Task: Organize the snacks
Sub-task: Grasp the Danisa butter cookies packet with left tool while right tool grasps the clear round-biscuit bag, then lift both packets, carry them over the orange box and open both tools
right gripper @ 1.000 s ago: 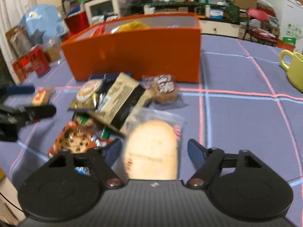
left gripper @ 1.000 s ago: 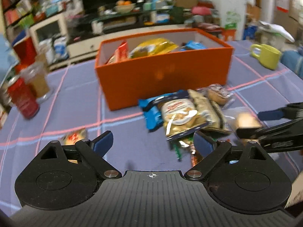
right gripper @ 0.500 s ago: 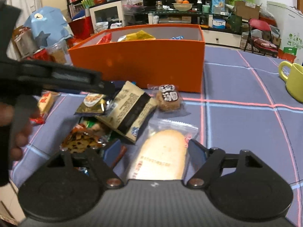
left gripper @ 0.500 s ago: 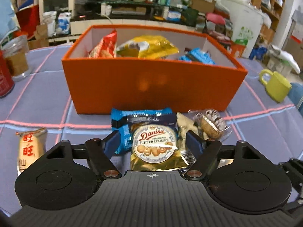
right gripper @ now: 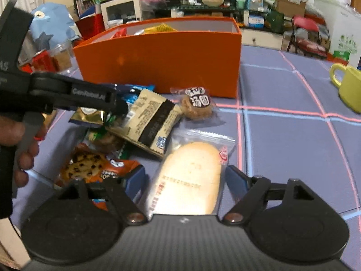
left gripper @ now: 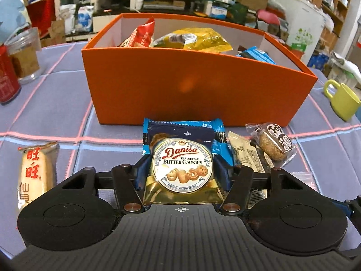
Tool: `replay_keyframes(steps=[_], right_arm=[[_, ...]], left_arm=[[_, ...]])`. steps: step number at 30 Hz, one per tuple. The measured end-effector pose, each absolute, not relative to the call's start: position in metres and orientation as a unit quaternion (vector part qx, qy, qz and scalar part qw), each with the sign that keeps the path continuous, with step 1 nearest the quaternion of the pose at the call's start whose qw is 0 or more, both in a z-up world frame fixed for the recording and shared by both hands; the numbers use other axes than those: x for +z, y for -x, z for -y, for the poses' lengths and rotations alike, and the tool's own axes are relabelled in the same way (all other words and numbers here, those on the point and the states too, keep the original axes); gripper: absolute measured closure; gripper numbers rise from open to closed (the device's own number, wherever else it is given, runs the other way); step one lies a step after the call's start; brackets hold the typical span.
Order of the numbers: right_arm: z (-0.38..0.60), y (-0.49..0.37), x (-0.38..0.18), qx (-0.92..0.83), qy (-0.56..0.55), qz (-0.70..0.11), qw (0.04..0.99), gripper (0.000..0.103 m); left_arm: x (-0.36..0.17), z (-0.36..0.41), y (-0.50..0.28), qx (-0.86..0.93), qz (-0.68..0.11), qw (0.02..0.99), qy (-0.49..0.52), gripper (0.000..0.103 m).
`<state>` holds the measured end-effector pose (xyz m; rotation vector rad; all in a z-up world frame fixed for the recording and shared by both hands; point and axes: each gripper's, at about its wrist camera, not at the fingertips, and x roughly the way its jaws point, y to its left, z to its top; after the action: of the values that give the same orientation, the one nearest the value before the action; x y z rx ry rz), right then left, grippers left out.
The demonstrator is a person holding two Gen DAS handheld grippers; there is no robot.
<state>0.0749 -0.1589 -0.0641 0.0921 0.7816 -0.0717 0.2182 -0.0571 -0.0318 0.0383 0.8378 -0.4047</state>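
Two claws, one snack each, in front of the orange box (left gripper: 198,85).
Our left claw (left gripper: 181,176) clamps the Danisa cookie pack (left gripper: 182,169); our right claw (right gripper: 185,181) stands apart around the rice cracker (right gripper: 189,176), not gripping. We judge the glossy pack could slip on lifting. At one o'clock a sesame ball packet (left gripper: 273,144) lies on the desk (left gripper: 56,113); at twelve, the box wall must be cleared.

Left gripper (left gripper: 181,175) clamps cookie packet (left gripper: 182,169)
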Motion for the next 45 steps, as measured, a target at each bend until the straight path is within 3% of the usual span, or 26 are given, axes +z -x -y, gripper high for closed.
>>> replay_keyframes(steps=[2, 4, 8, 28, 45], right_arm=[[0.154, -0.074, -0.065, -0.039, -0.036, -0.376, 0.925, 0.024], [0.154, -0.075, -0.063, -0.045, -0.030, -0.373, 0.926, 0.042], [0.162, -0.076, -0.059, -0.036, -0.044, -0.381, 0.923, 0.044], [0.169, -0.062, -0.022, -0.038, -0.022, -0.321, 0.946, 0.045], [0.156, -0.057, -0.002, -0.027, 0.009, -0.283, 0.959, 0.045]], left_arm=[[-0.031, 0.057, -0.217, -0.199, -0.403, 0.893, -0.020, 0.080], [-0.030, 0.057, -0.216, -0.204, -0.401, 0.893, -0.026, 0.081], [-0.024, 0.053, -0.215, -0.203, -0.401, 0.893, -0.022, 0.088], [0.033, 0.026, -0.182, -0.203, -0.319, 0.925, -0.038, 0.088], [0.029, 0.028, -0.185, -0.146, -0.344, 0.926, -0.054, 0.088]])
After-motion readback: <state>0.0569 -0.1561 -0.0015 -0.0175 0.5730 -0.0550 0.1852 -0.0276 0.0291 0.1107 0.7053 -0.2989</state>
